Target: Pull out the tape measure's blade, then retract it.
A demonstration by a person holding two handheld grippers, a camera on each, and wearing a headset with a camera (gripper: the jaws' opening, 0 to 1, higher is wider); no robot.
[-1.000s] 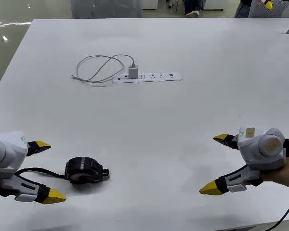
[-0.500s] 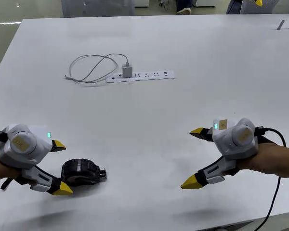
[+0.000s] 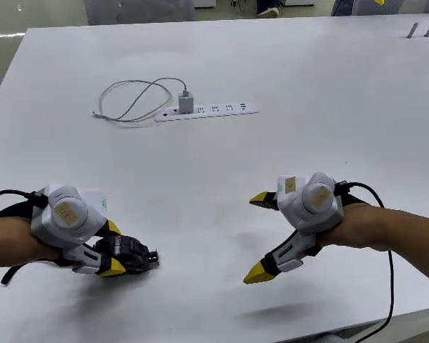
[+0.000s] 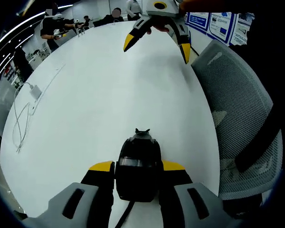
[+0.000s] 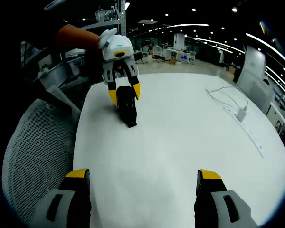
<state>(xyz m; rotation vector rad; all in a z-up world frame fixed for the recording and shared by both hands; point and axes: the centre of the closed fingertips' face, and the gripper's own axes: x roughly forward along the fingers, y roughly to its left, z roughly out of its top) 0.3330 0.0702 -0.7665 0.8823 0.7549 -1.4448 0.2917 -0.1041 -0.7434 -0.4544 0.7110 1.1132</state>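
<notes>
Well, your left gripper (image 4: 137, 166) had its two jaws closed on the tape measure (image 4: 138, 161). The black case sat right between the yellow tips, and each tip pressed on one side of it. The case lay low on the white table (image 3: 307, 86), still touching it. The little hook (image 4: 142, 130) at the end of the blade stuck out just past the tips, pointing away from your hand. The blade was not pulled out yet. A thin black strap (image 4: 128, 209) ran back from the case, between the jaws, toward you.

Your right gripper (image 3: 259, 236) had its jaws spread wide apart. Nothing was between them, just bare table. It hung a little above the table, well apart from the tape measure, and its tips pointed toward your left gripper. In the right gripper view, the tape measure showed far ahead of those open jaws, with your left gripper on top of it.

Far out past both pairs of tips lay a white power strip (image 3: 207, 111). A white cable (image 3: 132, 100) lay in loose loops beside it. A grey mesh chair (image 4: 237, 118) stood off to one side of the left jaws.
</notes>
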